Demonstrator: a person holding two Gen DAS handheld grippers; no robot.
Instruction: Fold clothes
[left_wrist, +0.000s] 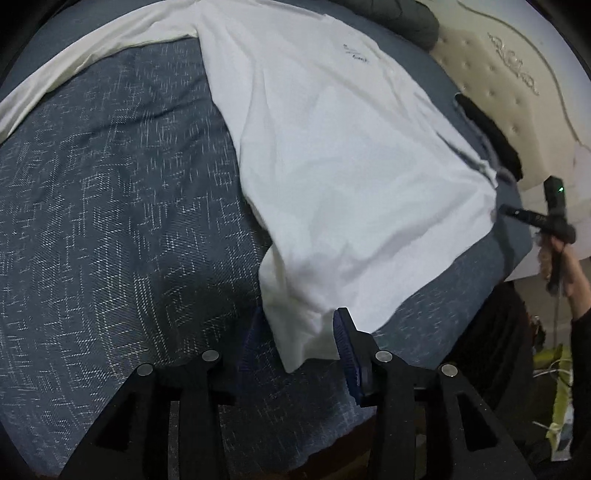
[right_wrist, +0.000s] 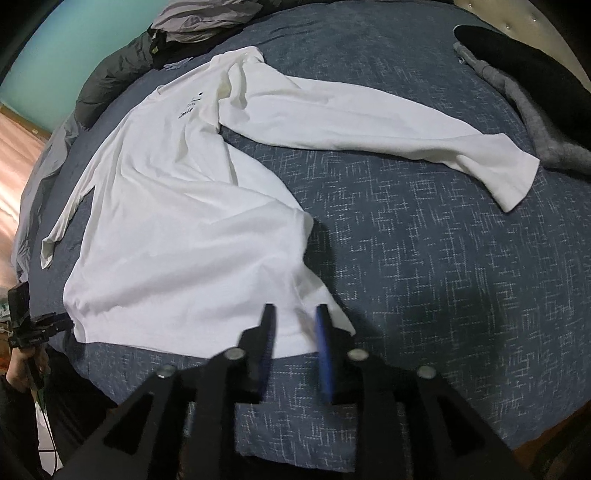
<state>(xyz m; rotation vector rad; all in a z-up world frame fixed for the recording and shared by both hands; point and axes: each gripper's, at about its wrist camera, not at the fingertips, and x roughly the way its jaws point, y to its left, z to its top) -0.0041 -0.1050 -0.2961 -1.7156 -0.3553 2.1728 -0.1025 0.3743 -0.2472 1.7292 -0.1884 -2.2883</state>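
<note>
A white long-sleeve shirt (left_wrist: 351, 166) (right_wrist: 177, 221) lies face up and flat on a bed with a blue patterned cover (left_wrist: 110, 221) (right_wrist: 443, 258). A small dark print marks its chest. One sleeve (right_wrist: 369, 125) stretches out to the right, and the other sleeve (right_wrist: 66, 218) lies along the body. My left gripper (left_wrist: 300, 314) stands open over one hem corner, with fabric between the fingers but not pinched. At the opposite hem corner my right gripper (right_wrist: 295, 307) is also open, the cloth loose between its blue pads. Each view shows the other gripper (left_wrist: 517, 214) (right_wrist: 48, 321) held by a hand.
A cream tufted headboard (left_wrist: 517, 92) stands beside the bed. Black and grey garments (right_wrist: 535, 122) lie near it. A dark jacket and grey clothes (right_wrist: 199, 22) are piled at the far end. The bed's near edge runs just under both grippers. Wooden floor (right_wrist: 18, 166) shows at the left.
</note>
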